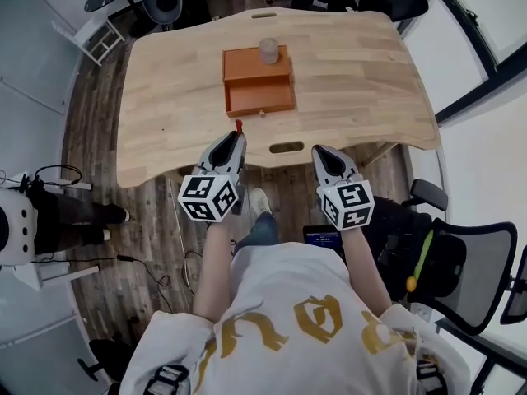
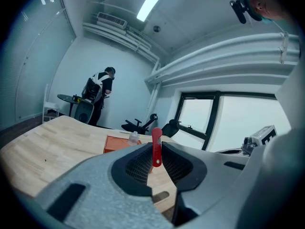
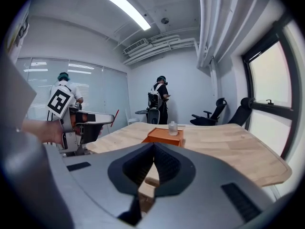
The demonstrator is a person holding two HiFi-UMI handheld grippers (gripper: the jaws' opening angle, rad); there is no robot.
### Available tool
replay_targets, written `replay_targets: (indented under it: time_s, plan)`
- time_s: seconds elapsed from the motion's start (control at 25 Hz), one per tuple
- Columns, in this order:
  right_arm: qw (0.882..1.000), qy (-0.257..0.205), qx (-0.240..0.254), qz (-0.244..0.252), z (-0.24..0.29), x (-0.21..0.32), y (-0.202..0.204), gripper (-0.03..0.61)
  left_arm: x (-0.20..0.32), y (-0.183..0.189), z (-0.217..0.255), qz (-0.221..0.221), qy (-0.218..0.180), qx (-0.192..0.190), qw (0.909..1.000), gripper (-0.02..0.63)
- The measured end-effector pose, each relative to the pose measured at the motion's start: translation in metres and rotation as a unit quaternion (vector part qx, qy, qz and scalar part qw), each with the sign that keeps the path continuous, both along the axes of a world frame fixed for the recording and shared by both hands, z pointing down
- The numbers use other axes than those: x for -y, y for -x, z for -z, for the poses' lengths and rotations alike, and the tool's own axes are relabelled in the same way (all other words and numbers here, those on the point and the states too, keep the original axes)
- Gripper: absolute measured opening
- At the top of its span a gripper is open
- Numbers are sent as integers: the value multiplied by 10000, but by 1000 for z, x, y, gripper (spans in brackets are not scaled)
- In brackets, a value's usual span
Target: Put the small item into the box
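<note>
An orange box with its drawer pulled out toward me sits on the wooden table; the same orange box shows in both gripper views. My left gripper is shut on a small red stick-like item, held upright at the jaw tips, over the table's near edge in front of the drawer. To its right, my right gripper hangs at the table's near edge, jaws shut with nothing between them.
A small clear bottle stands on the box top. The table has a handle slot near its front edge. An office chair stands at the right. Another person stands beyond the table's far end.
</note>
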State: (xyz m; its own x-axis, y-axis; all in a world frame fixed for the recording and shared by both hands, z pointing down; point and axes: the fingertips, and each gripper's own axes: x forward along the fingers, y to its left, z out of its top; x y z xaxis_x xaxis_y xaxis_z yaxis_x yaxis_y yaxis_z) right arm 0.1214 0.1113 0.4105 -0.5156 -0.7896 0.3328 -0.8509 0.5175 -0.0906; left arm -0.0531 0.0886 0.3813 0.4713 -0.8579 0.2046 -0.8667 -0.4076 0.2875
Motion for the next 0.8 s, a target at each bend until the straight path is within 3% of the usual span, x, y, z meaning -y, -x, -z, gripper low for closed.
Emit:
replay_targets:
  time_s: [0.44, 0.8]
  plan:
    - [9994, 227, -25, -272, -9, 143, 43, 12, 154, 34, -6, -380, 162, 30, 9991, 57]
    - [9989, 199, -94, -417, -14, 191, 69, 12, 206, 46, -13, -662, 146, -58, 9977, 57]
